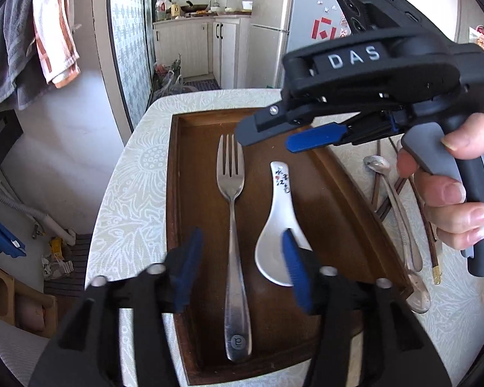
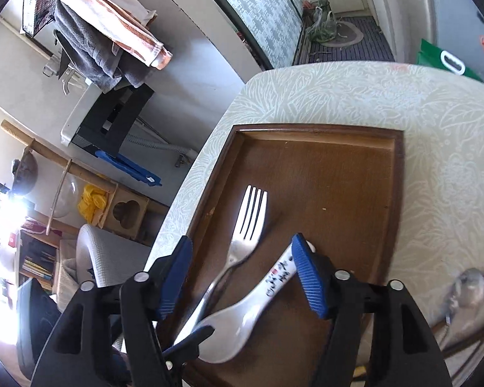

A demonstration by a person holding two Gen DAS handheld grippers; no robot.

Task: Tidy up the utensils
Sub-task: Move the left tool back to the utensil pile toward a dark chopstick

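A brown wooden tray (image 1: 193, 122) (image 2: 322, 132) lies on the patterned table. In it lie a steel fork (image 1: 234, 225) (image 2: 242, 245) and, to its right, a white ceramic spoon (image 1: 276, 225) (image 2: 251, 306) with painted characters. My left gripper (image 1: 242, 267) is open above the tray's near end, its fingers either side of the fork and the spoon bowl, holding nothing. My right gripper (image 2: 242, 277) (image 1: 267, 137) is open and empty above the tray, hovering over the fork tines and spoon handle.
Right of the tray on the table lie a metal spoon (image 1: 390, 193) (image 2: 468, 290), dark chopsticks (image 1: 426, 225) and a clear spoon (image 1: 419, 296). The table's left edge (image 1: 113, 193) drops to the floor. A fridge (image 1: 290, 16) stands beyond.
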